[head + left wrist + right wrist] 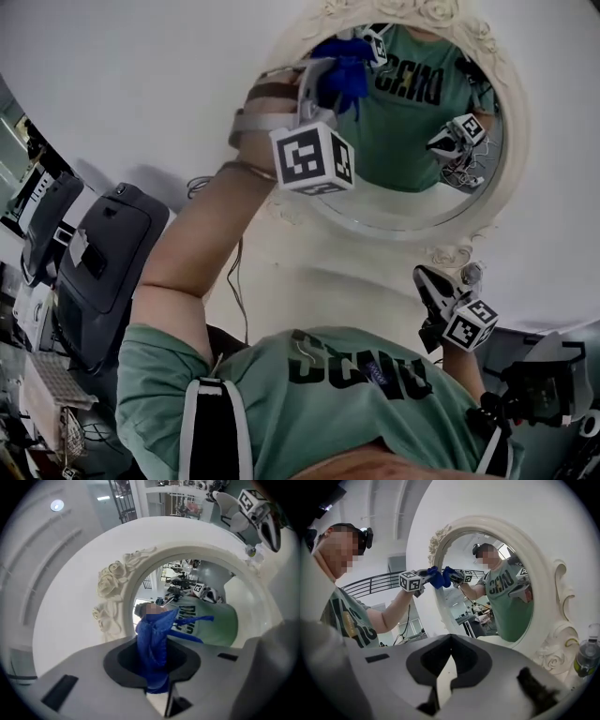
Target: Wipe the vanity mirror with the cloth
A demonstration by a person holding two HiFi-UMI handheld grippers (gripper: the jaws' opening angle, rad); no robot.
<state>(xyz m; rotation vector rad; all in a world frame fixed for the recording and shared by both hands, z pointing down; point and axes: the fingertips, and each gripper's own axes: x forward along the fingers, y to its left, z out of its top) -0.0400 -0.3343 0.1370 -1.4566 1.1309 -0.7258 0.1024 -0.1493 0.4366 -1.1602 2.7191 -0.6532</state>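
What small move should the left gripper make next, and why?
Probably sweep the left gripper across the mirror: its jaws are shut on the blue cloth, which meets its reflection near the frame, with most glass lying beyond.

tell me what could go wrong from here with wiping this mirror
1. The cloth is a narrow bunch pinched in the left tool. Little of it stands out in front, so the hard jaws might scrape the mirror glass.
2. Its loose strands might snag on the carved roses of the frame.
3. The right tool, shut on nothing, hangs near a small bottle at the mirror's base and might knock it.
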